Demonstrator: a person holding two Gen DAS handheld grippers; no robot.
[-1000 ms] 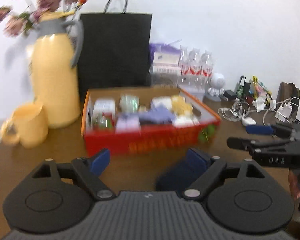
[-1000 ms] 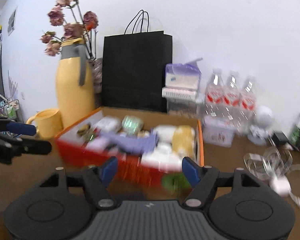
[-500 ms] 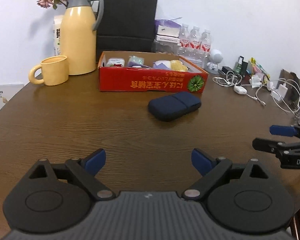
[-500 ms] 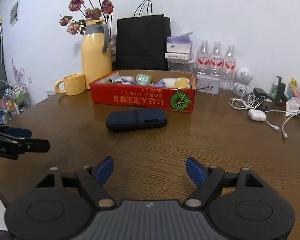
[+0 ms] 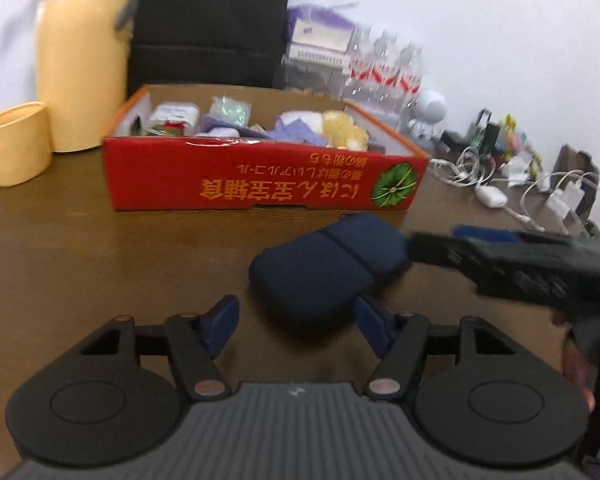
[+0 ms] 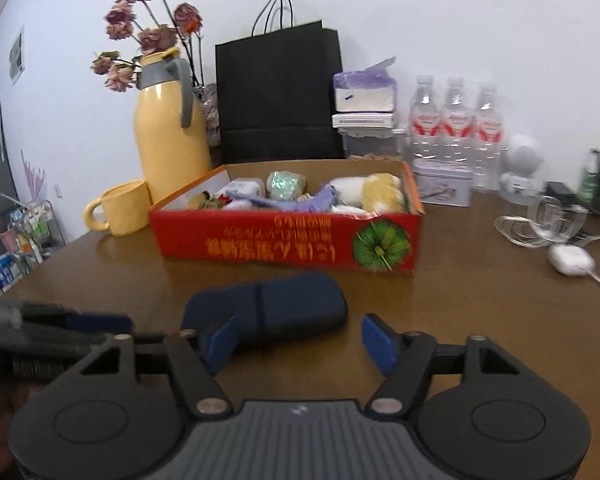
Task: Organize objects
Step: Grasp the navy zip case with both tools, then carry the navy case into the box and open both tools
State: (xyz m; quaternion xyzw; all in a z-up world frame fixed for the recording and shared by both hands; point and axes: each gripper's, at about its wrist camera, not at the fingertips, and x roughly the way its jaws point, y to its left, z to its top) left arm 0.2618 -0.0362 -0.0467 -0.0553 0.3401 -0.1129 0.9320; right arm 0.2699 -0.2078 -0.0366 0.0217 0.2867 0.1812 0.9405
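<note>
A dark blue zip case (image 5: 328,268) lies on the brown table in front of a red cardboard box (image 5: 260,188) that holds several small items. My left gripper (image 5: 296,326) is open, its fingers just short of the case's near end. My right gripper (image 6: 300,338) is open, low over the table, with the case (image 6: 268,308) just ahead of its left finger. The right gripper also shows in the left wrist view (image 5: 440,248), blurred, by the case's right end. The left gripper appears in the right wrist view (image 6: 100,322) at the left.
A yellow jug (image 6: 168,140) and yellow mug (image 6: 120,212) stand left of the box. A black paper bag (image 6: 278,92), tissue packs and three water bottles (image 6: 454,120) line the wall. Cables and a white charger (image 6: 568,258) lie at right.
Both grippers have moved forward toward the blue case and box, after pulling back half a second ago. The case has stayed in place. Both grippers stay open.
</note>
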